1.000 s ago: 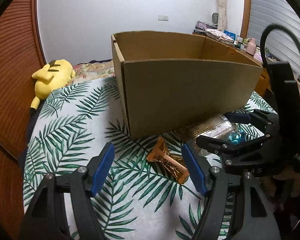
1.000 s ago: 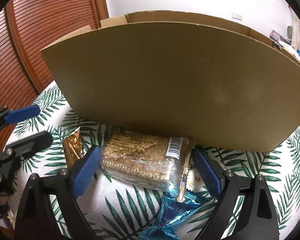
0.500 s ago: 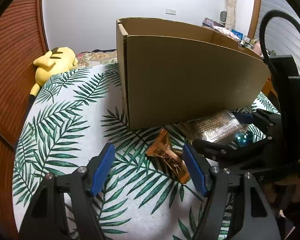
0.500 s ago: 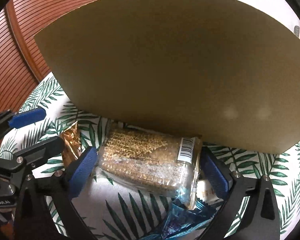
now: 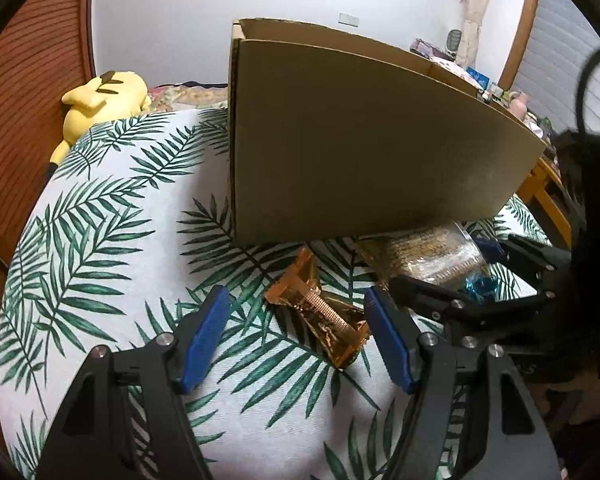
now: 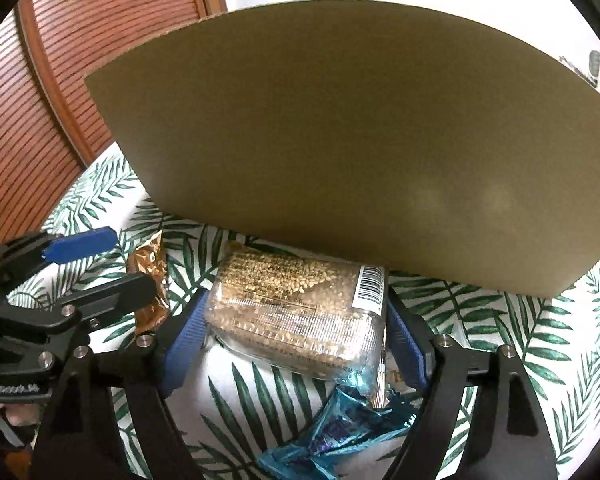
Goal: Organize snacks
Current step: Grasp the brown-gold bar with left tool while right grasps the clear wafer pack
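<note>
An open cardboard box [image 5: 364, 152] stands on the palm-leaf tablecloth [image 5: 100, 240]. A gold-wrapped snack [image 5: 320, 312] lies in front of it, between the blue pads of my open left gripper [image 5: 296, 336], nearer the right pad. My right gripper [image 6: 296, 336] has its pads against both sides of a clear pack of sesame bars [image 6: 296, 312], which rests on the cloth close to the box wall [image 6: 340, 160]. A crumpled blue wrapper [image 6: 340, 432] lies just in front of that pack. The right gripper also shows in the left wrist view [image 5: 480, 280].
A yellow plush toy [image 5: 100, 108] lies at the far left edge of the table. A ribbed wooden door [image 6: 80, 60] stands to the left. A cluttered wooden shelf [image 5: 500, 92] sits behind the box at right.
Both grippers have moved lower and closer to the snacks. The right gripper's pads have closed in from well apart until they touch the sesame pack. The left gripper stays open around the gold snack.
</note>
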{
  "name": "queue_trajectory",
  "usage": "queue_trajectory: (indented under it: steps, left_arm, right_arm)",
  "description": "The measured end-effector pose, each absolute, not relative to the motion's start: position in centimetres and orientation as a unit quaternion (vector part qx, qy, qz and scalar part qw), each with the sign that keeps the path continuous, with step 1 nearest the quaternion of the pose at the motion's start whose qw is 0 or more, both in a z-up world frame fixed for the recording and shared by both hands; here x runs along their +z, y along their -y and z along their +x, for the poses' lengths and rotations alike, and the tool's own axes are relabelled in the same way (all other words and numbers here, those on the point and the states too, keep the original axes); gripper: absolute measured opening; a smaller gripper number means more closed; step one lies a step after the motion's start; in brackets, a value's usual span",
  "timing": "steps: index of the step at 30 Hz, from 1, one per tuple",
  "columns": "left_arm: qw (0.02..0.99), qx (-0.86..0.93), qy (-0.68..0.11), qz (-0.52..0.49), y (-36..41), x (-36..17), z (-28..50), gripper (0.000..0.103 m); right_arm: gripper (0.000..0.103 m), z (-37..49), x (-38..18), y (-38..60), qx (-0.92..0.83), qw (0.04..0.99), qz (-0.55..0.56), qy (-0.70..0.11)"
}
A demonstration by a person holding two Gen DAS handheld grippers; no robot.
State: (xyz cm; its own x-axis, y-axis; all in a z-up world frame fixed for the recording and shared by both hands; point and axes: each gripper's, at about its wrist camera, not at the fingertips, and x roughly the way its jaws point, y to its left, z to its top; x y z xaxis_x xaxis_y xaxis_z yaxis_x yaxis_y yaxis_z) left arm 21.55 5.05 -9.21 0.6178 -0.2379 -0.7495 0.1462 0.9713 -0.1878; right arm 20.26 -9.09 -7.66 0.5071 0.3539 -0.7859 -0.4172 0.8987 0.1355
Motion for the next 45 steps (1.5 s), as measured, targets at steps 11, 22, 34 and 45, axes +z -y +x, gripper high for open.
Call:
queue_trajectory:
  steps: [11, 22, 34, 45]
  left_arm:
    - [0.898, -0.098, -0.42, -0.084, -5.1, -9.3, 21.0, 0.048]
    - [0.895, -0.088, -0.43, -0.079, -3.7, -9.7, 21.3, 0.047]
    - [0.895, -0.081, -0.433, -0.075, -3.4, -10.0, 21.7, 0.023]
    - [0.897, -0.095, -0.427, -0.07, -3.4, -9.8, 20.3, 0.015]
  right_arm:
    - [0.084, 18.0, -5.7, 11.7, 0.24, 0.876, 0.007, -0.418]
    - [0.084, 16.2, -4.4, 12.5, 0.239, 0.887, 0.006, -0.396]
    - [0.085, 14.6, -4.3, 13.8, 0.238, 0.89, 0.02, -0.389]
    - [0.085, 14.0, -4.5, 14.5, 0.233, 0.891, 0.021, -0.388]
